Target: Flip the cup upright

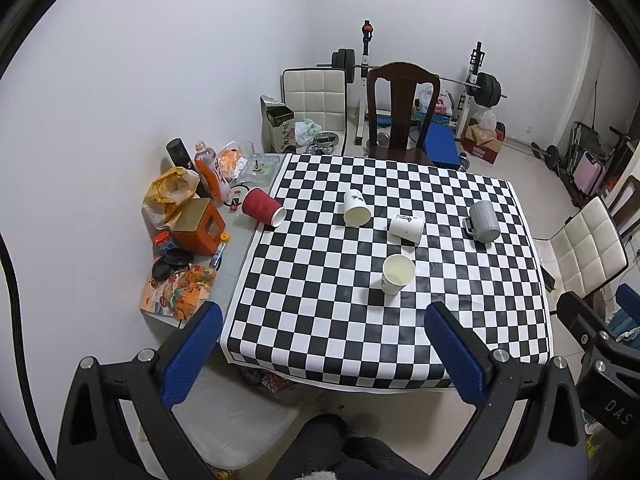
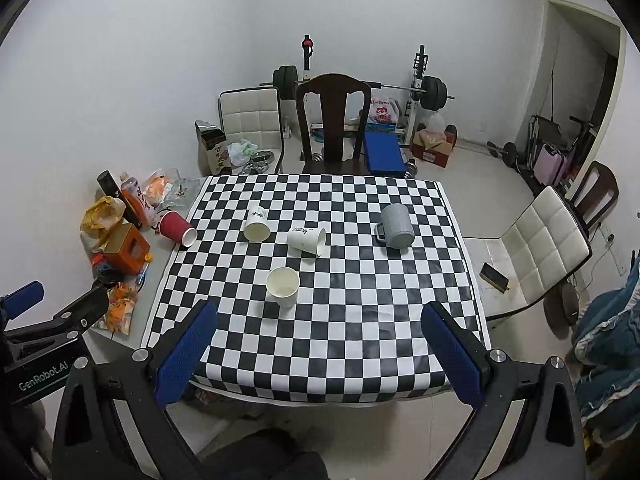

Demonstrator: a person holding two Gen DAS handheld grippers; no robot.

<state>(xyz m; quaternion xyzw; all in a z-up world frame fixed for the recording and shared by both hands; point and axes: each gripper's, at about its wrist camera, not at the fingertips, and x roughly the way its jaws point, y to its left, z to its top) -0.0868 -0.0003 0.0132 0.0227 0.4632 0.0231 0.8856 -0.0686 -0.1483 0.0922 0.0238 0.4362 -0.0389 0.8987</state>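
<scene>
On the checkered tablecloth (image 1: 360,320) (image 2: 340,340) a white paper cup (image 1: 397,273) (image 2: 283,286) stands upright near the middle. Two white paper cups lie on their sides behind it: one (image 1: 356,208) (image 2: 257,225) with its mouth toward me, one (image 1: 407,225) (image 2: 307,240) with its mouth to the right. A red ribbed cup (image 1: 263,207) (image 2: 177,229) lies on its side at the cloth's left edge. A grey mug (image 1: 483,222) (image 2: 395,226) rests mouth-down at the right. My left gripper (image 1: 320,360) and right gripper (image 2: 320,356) are open and empty, held back above the table's near edge.
Clutter of bottles, bags and an orange box (image 1: 200,226) (image 2: 126,249) fills the table's left strip. A dark wooden chair (image 1: 402,114) (image 2: 335,120) stands behind the table, a white chair (image 1: 588,248) (image 2: 536,248) with a phone (image 2: 494,276) at the right.
</scene>
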